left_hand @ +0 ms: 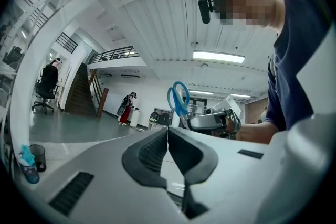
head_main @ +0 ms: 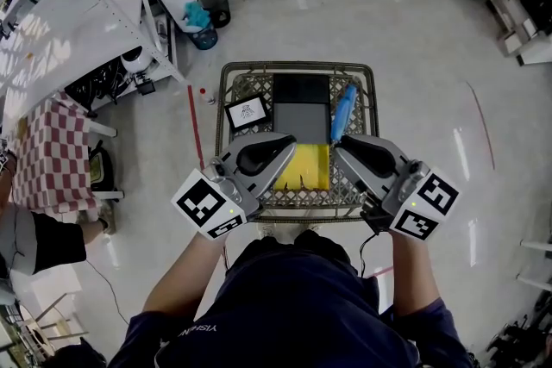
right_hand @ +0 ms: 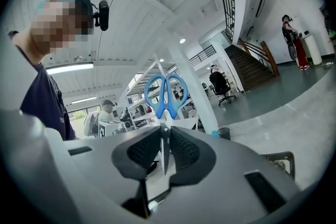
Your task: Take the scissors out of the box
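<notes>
The right gripper (right_hand: 164,136) clamps the blades of the blue scissors (right_hand: 165,93) between narrowly set jaws. The scissors are held level, handles pointing far, over the right side of the wire basket (head_main: 226,90), just right of the dark box (head_main: 300,112). The left gripper (left_hand: 167,136) has its jaws pressed together, with nothing between them.

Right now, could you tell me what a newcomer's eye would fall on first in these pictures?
The blue scissors stand out first, clamped in the right gripper with handles past its jaws, above the wire basket. Next, a yellow item lies at the basket's near end, by a black box; the left gripper is shut and empty.
</notes>
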The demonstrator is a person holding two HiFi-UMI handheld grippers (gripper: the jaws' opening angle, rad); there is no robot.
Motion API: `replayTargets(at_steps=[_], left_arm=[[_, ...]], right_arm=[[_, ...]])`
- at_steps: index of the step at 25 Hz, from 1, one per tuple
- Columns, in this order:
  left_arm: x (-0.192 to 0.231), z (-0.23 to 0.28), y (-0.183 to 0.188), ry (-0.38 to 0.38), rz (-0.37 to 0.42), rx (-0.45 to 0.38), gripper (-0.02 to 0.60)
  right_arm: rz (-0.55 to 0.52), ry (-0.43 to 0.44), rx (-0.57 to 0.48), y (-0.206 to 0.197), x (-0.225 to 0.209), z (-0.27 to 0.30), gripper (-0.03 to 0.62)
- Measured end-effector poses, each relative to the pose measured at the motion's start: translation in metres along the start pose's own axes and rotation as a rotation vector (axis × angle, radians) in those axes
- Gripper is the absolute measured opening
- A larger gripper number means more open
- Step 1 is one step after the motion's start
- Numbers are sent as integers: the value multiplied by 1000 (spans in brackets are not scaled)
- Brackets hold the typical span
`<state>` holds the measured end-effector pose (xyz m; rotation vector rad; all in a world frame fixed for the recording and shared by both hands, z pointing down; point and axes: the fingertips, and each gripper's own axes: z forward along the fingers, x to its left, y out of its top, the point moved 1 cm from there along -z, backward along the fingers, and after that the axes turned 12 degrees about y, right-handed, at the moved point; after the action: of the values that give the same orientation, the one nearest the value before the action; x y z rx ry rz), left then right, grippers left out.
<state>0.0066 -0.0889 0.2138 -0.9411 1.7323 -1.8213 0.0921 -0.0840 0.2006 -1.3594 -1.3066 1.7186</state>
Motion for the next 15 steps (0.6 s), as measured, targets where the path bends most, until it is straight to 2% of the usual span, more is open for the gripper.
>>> replayTargets(at_steps=[15], left_arm=[[0,3,-1,5,-3,-5,25]], right_arm=[[10,-13,15,-4,-6,-3,74]])
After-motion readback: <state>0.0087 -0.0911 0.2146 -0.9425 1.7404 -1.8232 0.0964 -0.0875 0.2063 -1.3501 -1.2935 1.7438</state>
